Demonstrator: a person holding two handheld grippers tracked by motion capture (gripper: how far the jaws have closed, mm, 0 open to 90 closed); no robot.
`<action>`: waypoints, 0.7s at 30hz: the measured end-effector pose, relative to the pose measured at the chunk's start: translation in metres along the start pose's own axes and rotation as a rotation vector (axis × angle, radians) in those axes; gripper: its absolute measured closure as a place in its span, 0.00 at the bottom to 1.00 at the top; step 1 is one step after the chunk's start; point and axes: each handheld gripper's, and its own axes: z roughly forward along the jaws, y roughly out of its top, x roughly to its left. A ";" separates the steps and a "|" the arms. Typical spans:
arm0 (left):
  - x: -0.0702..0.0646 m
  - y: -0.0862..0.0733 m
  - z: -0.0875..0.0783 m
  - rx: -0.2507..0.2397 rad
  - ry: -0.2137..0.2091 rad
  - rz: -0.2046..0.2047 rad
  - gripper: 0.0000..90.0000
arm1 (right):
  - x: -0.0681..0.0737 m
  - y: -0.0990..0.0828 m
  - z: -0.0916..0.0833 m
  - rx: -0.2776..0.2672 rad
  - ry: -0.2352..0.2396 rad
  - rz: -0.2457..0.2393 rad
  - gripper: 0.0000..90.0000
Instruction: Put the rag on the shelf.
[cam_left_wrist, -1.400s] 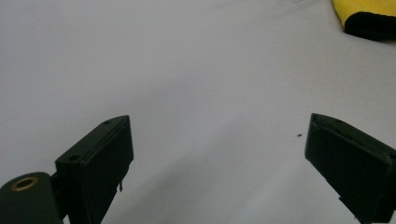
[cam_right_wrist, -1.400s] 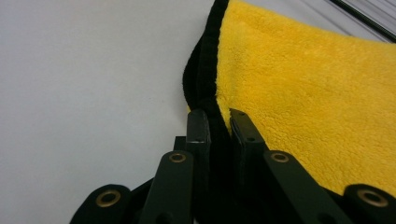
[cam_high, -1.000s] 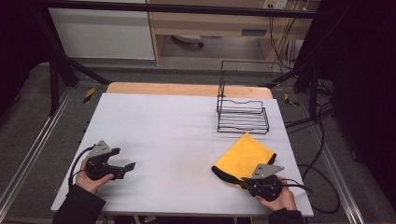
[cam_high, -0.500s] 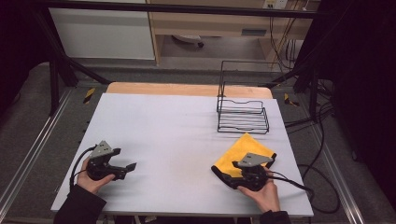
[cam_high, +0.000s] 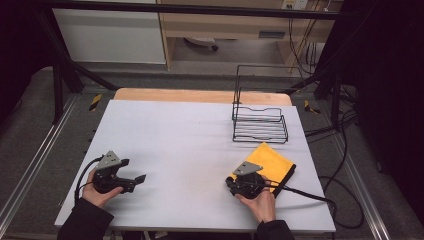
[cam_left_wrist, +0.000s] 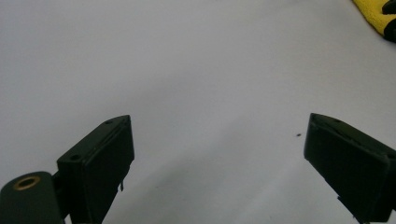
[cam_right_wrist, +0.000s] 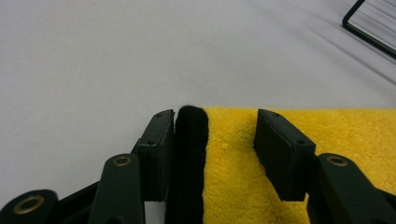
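A yellow cloth (cam_high: 272, 159) with a black hem lies flat on the white table (cam_high: 190, 135), in front of the wire rack (cam_high: 260, 125). My right gripper (cam_high: 234, 182) sits low at the cloth's near left corner. In the right gripper view its jaws (cam_right_wrist: 215, 115) straddle the hem and the yellow pile (cam_right_wrist: 336, 130). They have just been closing, but a gap remains on the right side, so nothing is pinched. My left gripper (cam_high: 134, 170) rests near the table's front left, jaws (cam_left_wrist: 219, 130) wide open over bare table. The cloth's corner (cam_left_wrist: 371, 11) shows far off in the left gripper view.
The black wire rack (cam_right_wrist: 369, 28) stands empty at the back right of the table. A wooden strip (cam_high: 200, 95) runs along the far edge. Cables (cam_high: 320, 197) trail from the right gripper over the table's right edge.
The right hand has slid left along the cloth's front edge to its near left corner, and its jaws have come apart from shut. The left hand has stayed put.
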 end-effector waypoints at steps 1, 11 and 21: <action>0.000 0.000 0.000 -0.001 0.000 0.000 0.09 | 0.001 0.000 0.000 -0.001 -0.005 -0.001 0.54; 0.001 0.000 0.000 -0.001 0.000 -0.002 0.10 | -0.003 0.001 -0.001 0.019 -0.064 0.010 0.85; 0.002 0.000 0.000 -0.001 0.000 -0.006 0.10 | -0.012 0.006 -0.012 -0.041 0.003 0.098 0.88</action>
